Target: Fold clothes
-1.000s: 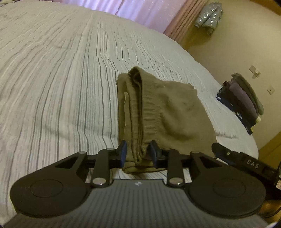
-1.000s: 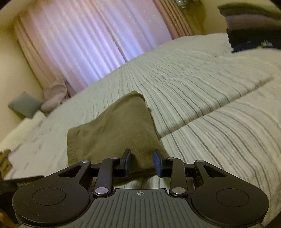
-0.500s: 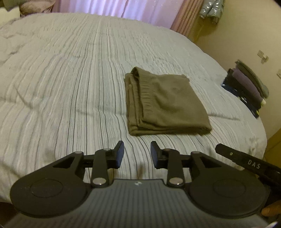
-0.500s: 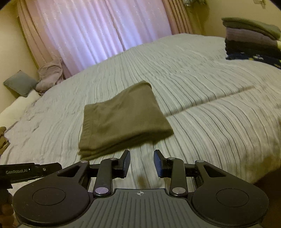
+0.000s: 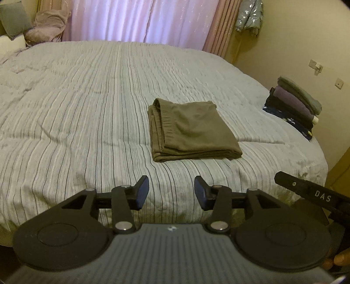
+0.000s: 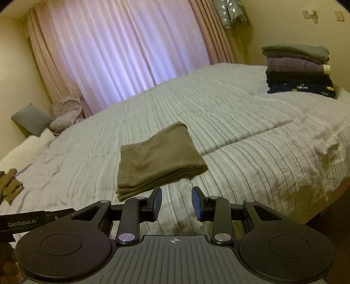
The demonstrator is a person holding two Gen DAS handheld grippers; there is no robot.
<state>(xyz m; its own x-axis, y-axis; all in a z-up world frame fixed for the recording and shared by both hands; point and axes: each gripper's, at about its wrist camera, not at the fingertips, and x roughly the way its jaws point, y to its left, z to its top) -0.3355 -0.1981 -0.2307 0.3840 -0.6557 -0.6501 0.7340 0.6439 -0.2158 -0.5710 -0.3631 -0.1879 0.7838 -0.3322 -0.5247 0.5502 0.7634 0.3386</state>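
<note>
Left wrist: folded garment [image 5: 190, 129] beyond fingers [image 5: 141, 192]

The room is dim and warm-toned, and nearly all the light comes through the pink curtains [image 5: 140, 20] behind the bed [image 5: 76, 104], which glow pale and slightly washed out in both wrist views. The bedspread is brightest near the curtains and darker toward the near edge, with a soft shadow under the folded olive garment [image 6: 159, 157]. Fisheye distortion bows the bed and walls and blackens the corners, and the pictures look grainy and slightly soft.
</note>
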